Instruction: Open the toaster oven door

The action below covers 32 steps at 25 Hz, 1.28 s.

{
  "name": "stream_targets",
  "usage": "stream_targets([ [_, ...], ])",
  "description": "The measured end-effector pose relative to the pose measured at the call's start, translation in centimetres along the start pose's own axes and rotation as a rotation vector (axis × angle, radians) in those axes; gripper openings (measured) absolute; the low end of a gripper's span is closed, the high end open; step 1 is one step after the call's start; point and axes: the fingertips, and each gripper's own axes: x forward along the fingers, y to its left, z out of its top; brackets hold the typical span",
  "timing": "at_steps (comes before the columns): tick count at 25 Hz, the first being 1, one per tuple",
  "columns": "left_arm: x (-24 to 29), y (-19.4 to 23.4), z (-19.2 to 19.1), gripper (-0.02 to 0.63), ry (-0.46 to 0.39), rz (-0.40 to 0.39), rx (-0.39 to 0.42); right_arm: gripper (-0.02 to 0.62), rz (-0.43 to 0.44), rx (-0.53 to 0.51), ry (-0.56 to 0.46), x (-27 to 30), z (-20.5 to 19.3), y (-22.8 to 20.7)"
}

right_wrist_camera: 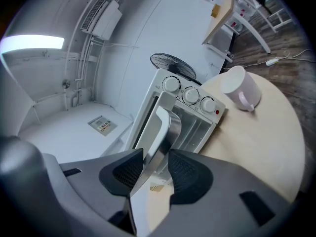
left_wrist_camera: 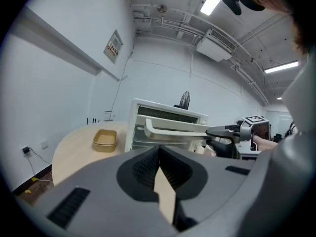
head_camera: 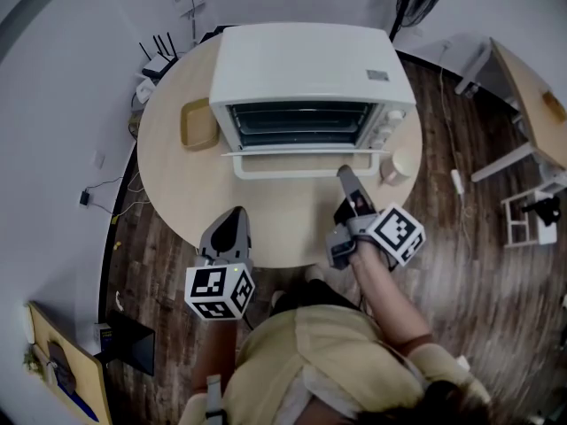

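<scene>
This looks like an office or a test room, not a home kitchen. The ceiling is open, with bare pipes (left_wrist_camera: 163, 23), a hanging air-conditioning unit (left_wrist_camera: 217, 46) and long strip lights (left_wrist_camera: 281, 67). The walls are plain white, and one of them carries a small printed notice (left_wrist_camera: 113, 47). The floor (head_camera: 461, 264) has a dark wood pattern, and loose cables (head_camera: 115, 189) lie on it by the wall. A router (head_camera: 158, 60) with antennas stands behind the round table (head_camera: 168, 149). The toaster oven (head_camera: 301, 60) stands on this table, not on a kitchen counter. To the side are a light wooden desk (head_camera: 532, 96) on white legs and a standing fan (right_wrist_camera: 173, 65).
</scene>
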Motion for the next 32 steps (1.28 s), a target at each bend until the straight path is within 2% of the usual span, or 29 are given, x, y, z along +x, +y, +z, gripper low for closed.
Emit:
stream_targets([
  [14, -1.1, -0.4, -1.7, 0.002, 0.024, -0.02, -0.004, 0.15, -0.075, -0.018, 0.015, -2.3, -2.0, -1.8],
  [32, -1.8, -0.6, -4.1, 0.002, 0.065, -0.01, -0.023, 0.141, -0.175, -0.056, 0.071, -4.8, -4.5, -4.7],
])
